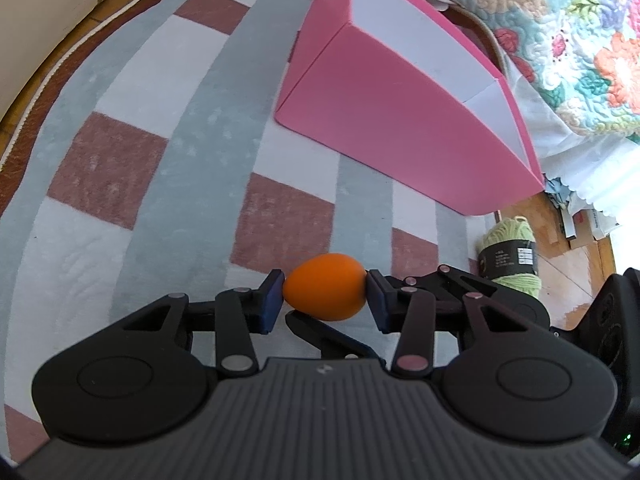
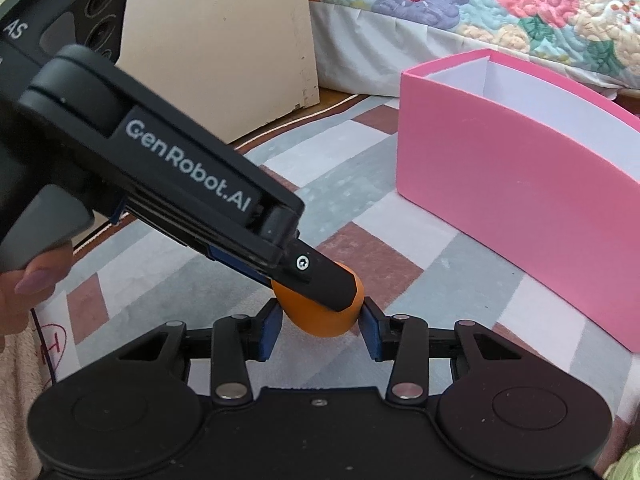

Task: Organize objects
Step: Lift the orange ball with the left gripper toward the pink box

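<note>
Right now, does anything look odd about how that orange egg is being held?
Yes. Both grippers are at the orange egg at once. The left gripper pinches it end to end between its fingers, while the right gripper brackets the same egg, apparently touching it. It looks like a mid-air handover beside the pink box.

A checked rug (image 1: 168, 168) in grey, white and dusty red covers the floor. A floral quilt (image 1: 560, 20) hangs down at the far edge, and a cream cabinet (image 2: 224, 40) stands by it.
</note>
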The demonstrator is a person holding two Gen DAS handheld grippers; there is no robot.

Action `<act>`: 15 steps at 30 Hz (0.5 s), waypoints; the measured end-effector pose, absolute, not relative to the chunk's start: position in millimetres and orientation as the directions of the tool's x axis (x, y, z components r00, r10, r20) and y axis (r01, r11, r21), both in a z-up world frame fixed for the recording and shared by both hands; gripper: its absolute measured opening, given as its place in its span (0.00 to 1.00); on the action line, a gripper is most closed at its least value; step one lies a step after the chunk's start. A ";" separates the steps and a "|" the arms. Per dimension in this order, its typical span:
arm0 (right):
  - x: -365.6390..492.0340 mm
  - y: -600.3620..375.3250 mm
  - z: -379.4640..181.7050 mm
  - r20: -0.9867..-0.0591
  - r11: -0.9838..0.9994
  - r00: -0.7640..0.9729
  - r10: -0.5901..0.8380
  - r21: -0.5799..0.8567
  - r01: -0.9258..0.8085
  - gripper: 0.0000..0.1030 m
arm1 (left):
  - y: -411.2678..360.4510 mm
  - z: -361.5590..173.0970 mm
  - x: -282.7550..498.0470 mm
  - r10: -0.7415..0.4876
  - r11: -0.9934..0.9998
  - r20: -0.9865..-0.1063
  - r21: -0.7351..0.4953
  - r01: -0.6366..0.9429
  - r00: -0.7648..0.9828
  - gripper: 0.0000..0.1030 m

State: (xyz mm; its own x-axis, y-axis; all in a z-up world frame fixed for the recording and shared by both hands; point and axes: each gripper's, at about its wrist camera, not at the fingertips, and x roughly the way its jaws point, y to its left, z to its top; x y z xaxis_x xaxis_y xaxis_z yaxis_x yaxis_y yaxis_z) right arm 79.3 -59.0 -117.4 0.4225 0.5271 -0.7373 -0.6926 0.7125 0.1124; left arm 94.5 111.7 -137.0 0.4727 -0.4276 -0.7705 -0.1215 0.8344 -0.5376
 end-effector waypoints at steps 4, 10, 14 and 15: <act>77.3 -63.7 -113.1 -0.734 0.719 0.430 0.526 0.115 -0.685 0.46 | 109.7 -132.0 91.7 -0.440 0.828 -0.756 -0.550 -0.108 0.484 0.41; 75.1 -66.4 -103.8 -0.733 0.729 0.437 0.522 0.118 -0.674 0.45 | 103.5 -123.0 86.7 -0.449 0.828 -0.741 -0.555 -0.079 0.500 0.41; 75.0 -65.3 -99.9 -0.735 0.734 0.442 0.515 0.111 -0.670 0.45 | 99.5 -116.6 83.2 -0.459 0.827 -0.731 -0.559 -0.057 0.505 0.41; 73.9 -67.1 -98.3 -0.735 0.735 0.443 0.513 0.110 -0.669 0.45 | 98.3 -114.9 83.0 -0.463 0.827 -0.730 -0.559 -0.050 0.503 0.41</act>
State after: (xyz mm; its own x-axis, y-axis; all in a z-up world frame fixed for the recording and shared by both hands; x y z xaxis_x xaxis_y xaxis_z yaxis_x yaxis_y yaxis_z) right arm 73.9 -67.1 -98.3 0.4434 0.5129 -0.7351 -0.6689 0.7352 0.1095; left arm 83.0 98.3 -114.9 0.5030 -0.4631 -0.7297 -0.0496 0.8275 -0.5593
